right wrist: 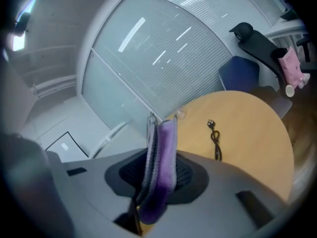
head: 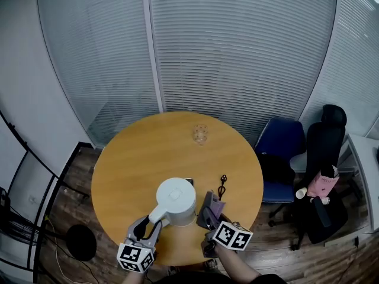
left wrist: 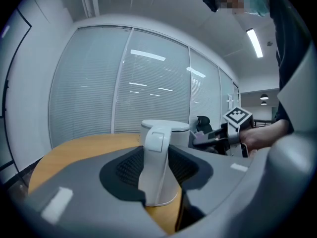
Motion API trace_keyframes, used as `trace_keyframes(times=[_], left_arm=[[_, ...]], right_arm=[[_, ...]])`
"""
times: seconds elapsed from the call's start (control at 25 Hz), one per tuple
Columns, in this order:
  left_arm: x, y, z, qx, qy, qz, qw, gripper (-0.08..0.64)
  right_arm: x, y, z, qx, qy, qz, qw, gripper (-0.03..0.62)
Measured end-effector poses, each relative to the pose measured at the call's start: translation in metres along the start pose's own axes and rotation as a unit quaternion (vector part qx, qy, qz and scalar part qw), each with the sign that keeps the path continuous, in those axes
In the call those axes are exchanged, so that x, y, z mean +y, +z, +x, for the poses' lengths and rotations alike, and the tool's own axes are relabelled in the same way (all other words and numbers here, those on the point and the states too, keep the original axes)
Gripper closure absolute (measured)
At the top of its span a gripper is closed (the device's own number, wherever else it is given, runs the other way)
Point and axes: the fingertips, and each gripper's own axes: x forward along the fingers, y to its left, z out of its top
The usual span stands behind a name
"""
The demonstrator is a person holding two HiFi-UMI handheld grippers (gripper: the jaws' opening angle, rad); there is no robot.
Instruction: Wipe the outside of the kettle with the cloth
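A white kettle (head: pixel 176 201) stands near the front edge of the round wooden table (head: pixel 136 158). My left gripper (head: pixel 150 223) is shut on its handle (left wrist: pixel 156 162), which stands upright between the jaws in the left gripper view. Just right of the kettle, my right gripper (head: pixel 207 213) is shut on a folded purple and grey cloth (head: pixel 215 207). In the right gripper view the cloth (right wrist: pixel 161 172) hangs clamped between the jaws, held above the table. Whether the cloth touches the kettle's side I cannot tell. The right gripper (left wrist: pixel 214 137) also shows beside the kettle body (left wrist: pixel 171 133) in the left gripper view.
A black power cord with plug (head: pixel 222 187) lies right of the kettle. A small clear glass (head: pixel 200 134) stands at the table's far side. A blue chair (head: pixel 284 152) and a black office chair (head: pixel 325 158) stand to the right. Blinds-covered glass walls lie behind.
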Motion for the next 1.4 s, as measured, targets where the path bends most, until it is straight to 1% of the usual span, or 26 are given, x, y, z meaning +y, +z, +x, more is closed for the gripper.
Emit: trace_keyframes(times=[0.12,0.24,0.36,0.48,0.72,0.88,1.04,1.24,1.4], left_arm=[[0.002,0.001,0.001,0.002,0.018,0.002,0.9998,0.397],[0.003,0.001,0.001,0.006,0.028,0.005,0.9996,0.396],[0.006,0.001,0.001,0.009,0.044,0.010,0.9989,0.396],[0.016,0.002,0.000,0.014,0.069,0.009,0.9975,0.396],[0.026,0.004,0.002,0.014,0.083,0.006,0.9964,0.400],[0.030,0.004,0.003,0.012,0.082,0.002,0.9966,0.402],[0.033,0.003,0.004,0.015,0.085,0.000,0.9963,0.402],[0.040,0.003,0.007,0.020,0.092,0.001,0.9955,0.408],[0.048,0.003,0.009,0.025,0.102,0.005,0.9945,0.416]], right_arm=[[0.027,0.027,-0.004,-0.013,0.046,-0.007,0.999,0.491],[0.046,0.042,-0.006,-0.019,0.078,-0.017,0.997,0.491],[0.061,0.049,-0.005,-0.012,0.097,-0.040,0.994,0.491],[0.065,0.045,-0.003,0.003,0.102,-0.063,0.993,0.491],[0.052,0.024,0.007,0.050,0.101,-0.062,0.992,0.491],[0.032,0.002,0.021,0.105,0.094,-0.075,0.987,0.491],[0.000,-0.028,0.037,0.159,0.061,-0.084,0.982,0.491],[-0.034,-0.064,0.053,0.201,0.022,-0.077,0.976,0.491],[-0.050,-0.090,0.059,0.229,0.004,-0.068,0.971,0.491]])
